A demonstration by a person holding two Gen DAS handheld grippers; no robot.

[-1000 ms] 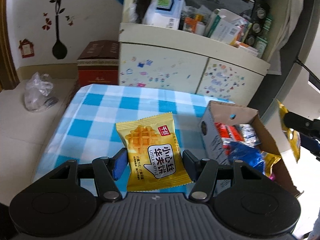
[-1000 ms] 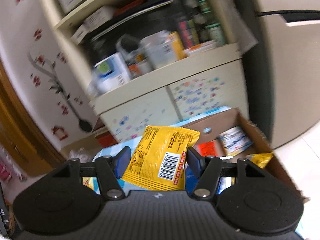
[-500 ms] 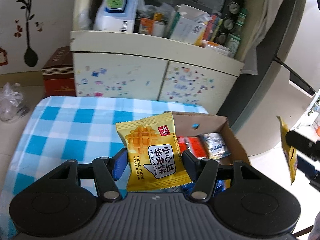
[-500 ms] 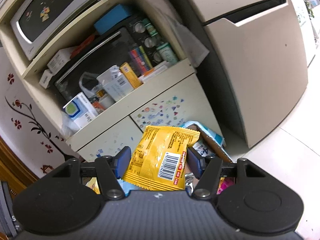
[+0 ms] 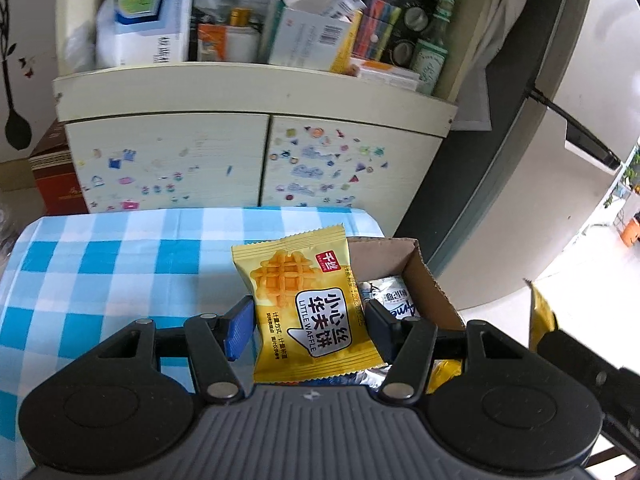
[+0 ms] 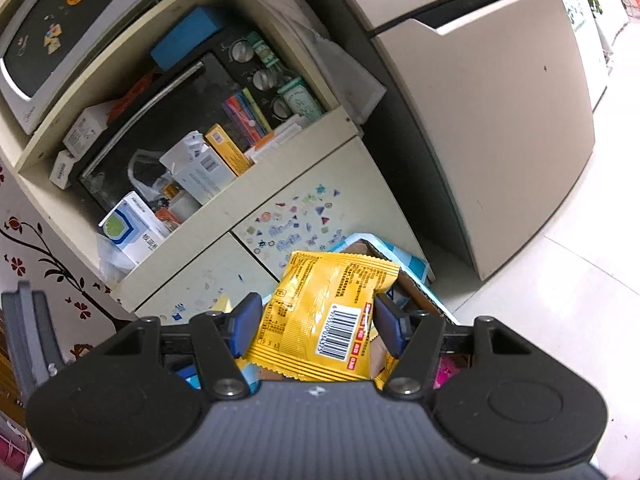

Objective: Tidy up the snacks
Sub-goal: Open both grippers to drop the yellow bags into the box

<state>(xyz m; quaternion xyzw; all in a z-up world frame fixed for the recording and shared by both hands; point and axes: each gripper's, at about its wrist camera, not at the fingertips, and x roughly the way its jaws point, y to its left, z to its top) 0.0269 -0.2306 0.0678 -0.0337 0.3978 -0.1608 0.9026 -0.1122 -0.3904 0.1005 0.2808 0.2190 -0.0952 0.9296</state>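
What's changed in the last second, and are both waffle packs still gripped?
Left gripper has swung right: the cardboard box now sits behind its waffle pack rather than off to the side. Right gripper has tipped up and steadied above the box. Nothing released: both stay shut on their yellow packs.

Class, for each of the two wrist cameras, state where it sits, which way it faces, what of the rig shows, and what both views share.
Left wrist: rides the left gripper, facing the sticker-covered cabinet over the checked tablecloth; its fingers pinch a Little Waffle packet.
Right wrist: rides the right gripper, tilted, facing the refrigerator; its fingers pinch a yellow barcode-side packet.
Shared: the cabinet, its cluttered shelf and the cardboard box.
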